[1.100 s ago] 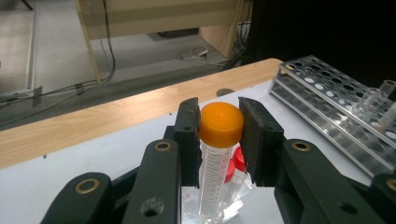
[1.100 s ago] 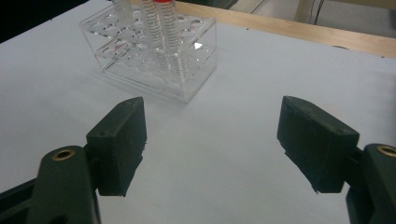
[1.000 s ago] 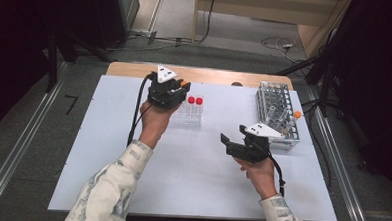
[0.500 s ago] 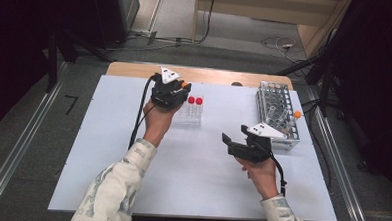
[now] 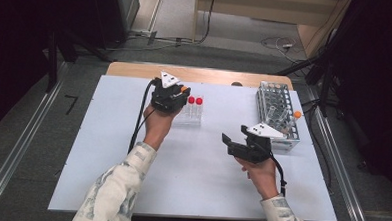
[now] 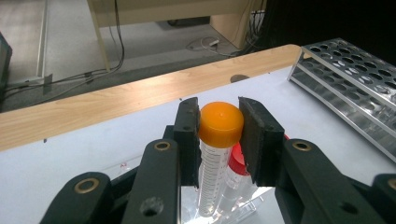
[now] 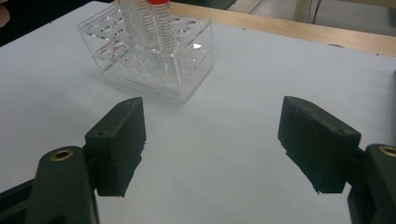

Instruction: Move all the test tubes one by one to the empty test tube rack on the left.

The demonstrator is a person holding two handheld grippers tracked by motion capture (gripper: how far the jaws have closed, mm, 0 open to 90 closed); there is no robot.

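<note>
Item: orange-capped tube [image 6: 221, 125], upright in the clear rack [image 7: 154, 70], cap clamped between my left gripper [image 6: 219, 135]'s pads. A red-capped tube [image 6: 236, 158] stands just beside it, at its 4 o'clock. In the high view the metal rack [image 5: 276, 114] lies at 3 o'clock from the clear rack. My right gripper [image 7: 212, 140] is at 5 o'clock, jaws wide, holding nothing, over the white table [image 5: 131, 177].

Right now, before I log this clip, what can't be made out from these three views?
- Orange-capped clear plastic tube: its foot is cut off by the bottom edge of the left gripper view, so whether it sits in the clear plastic rack is unclear.
- High view: the left claw covers that tube except its cap.
- Red-capped tubes: tops cut off by the top edge of the right gripper view.
</note>
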